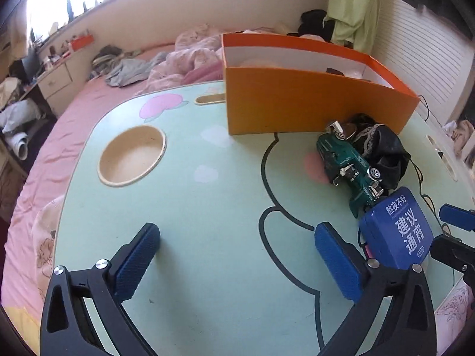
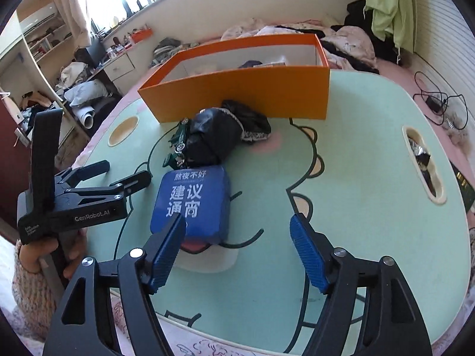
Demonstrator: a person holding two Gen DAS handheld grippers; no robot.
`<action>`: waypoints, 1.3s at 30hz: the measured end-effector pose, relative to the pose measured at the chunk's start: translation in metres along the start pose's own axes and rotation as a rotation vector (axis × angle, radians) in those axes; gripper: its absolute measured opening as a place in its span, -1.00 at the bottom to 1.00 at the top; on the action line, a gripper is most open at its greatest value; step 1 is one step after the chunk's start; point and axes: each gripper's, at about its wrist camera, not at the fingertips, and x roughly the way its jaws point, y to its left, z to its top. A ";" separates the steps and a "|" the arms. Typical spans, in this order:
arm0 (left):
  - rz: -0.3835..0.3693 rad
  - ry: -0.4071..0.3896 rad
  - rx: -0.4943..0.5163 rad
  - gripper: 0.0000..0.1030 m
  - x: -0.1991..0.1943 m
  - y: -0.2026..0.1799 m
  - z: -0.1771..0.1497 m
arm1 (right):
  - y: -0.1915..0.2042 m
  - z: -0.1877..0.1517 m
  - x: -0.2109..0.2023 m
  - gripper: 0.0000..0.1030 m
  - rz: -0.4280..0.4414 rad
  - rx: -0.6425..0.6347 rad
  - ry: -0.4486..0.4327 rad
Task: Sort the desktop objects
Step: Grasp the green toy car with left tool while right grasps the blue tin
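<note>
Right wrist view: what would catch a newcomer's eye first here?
The orange box stands open at the far side of the green table. Before it lie a black cloth bundle and a green toy car, touching. Nearest, a blue tin lies flat, just ahead of the open right gripper.

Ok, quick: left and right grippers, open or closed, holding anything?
Left gripper: open, empty, above the table.
Right gripper: open, empty, near the blue tin.

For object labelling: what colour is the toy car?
Dark green with chrome parts, toy car; clearest in the left wrist view.
</note>
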 end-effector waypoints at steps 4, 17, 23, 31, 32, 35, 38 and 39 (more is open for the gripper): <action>0.000 -0.001 0.000 1.00 -0.002 -0.001 -0.001 | 0.010 0.002 0.002 0.42 -0.028 -0.050 0.010; -0.001 -0.001 0.001 1.00 -0.001 0.000 0.000 | 0.031 0.006 0.019 0.53 0.012 -0.111 0.071; 0.003 -0.002 -0.010 1.00 -0.002 0.002 -0.002 | 0.049 0.016 0.034 0.57 -0.066 -0.190 0.079; 0.002 -0.003 -0.012 1.00 -0.001 0.003 -0.001 | 0.050 0.012 0.038 0.30 -0.113 -0.231 0.071; 0.002 -0.003 -0.011 1.00 -0.001 0.003 -0.001 | 0.046 0.011 0.036 0.30 -0.114 -0.219 0.069; 0.002 -0.003 -0.011 1.00 -0.001 0.003 -0.001 | 0.033 0.009 0.029 0.30 -0.100 -0.177 0.054; 0.002 -0.003 -0.011 1.00 -0.001 0.003 -0.002 | 0.016 0.008 0.014 0.30 -0.074 -0.106 0.001; 0.001 -0.003 -0.011 1.00 -0.001 0.003 -0.002 | 0.010 0.008 0.010 0.30 -0.069 -0.082 -0.017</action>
